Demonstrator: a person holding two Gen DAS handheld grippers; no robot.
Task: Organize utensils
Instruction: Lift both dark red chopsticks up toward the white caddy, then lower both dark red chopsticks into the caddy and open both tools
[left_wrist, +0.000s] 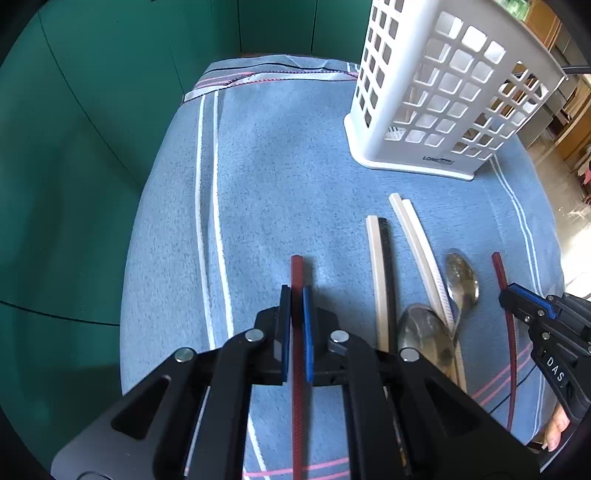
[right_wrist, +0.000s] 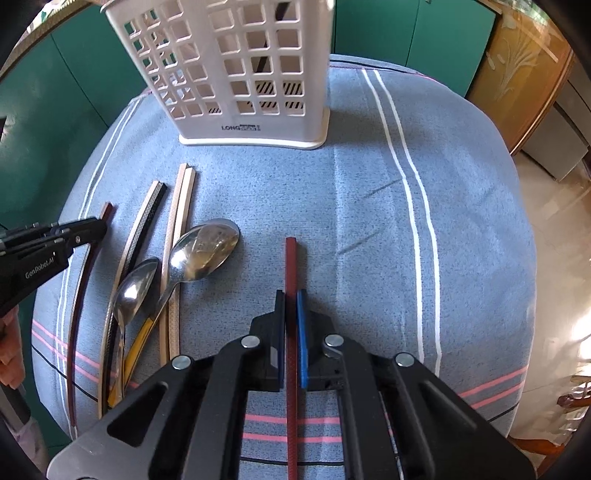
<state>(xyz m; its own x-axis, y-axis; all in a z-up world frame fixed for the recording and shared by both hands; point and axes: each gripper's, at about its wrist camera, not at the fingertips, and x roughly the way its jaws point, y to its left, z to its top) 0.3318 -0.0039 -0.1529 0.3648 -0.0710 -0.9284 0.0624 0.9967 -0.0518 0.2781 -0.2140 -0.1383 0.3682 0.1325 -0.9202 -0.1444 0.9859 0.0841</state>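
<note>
Here each tool (left_wrist: 296, 295) (right_wrist: 291, 299) pinches a red chopstick (left_wrist: 296, 269) (right_wrist: 290, 258).

The bench (right_wrist: 369, 206) wore a blue cloth (right_wrist: 258, 192) with white and pink stripes. On it stood a white holder (right_wrist: 236, 122), upright near the far edge. Nearer lay a pair of beige chopsticks (right_wrist: 177, 236), a beige-and-black pair (right_wrist: 144, 221), two spoons (right_wrist: 203, 251) and red chopsticks (right_wrist: 79, 314).

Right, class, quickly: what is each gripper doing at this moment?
Left gripper: jaws closed on a red chopstick.
Right gripper: jaws closed on the other red chopstick.
</note>
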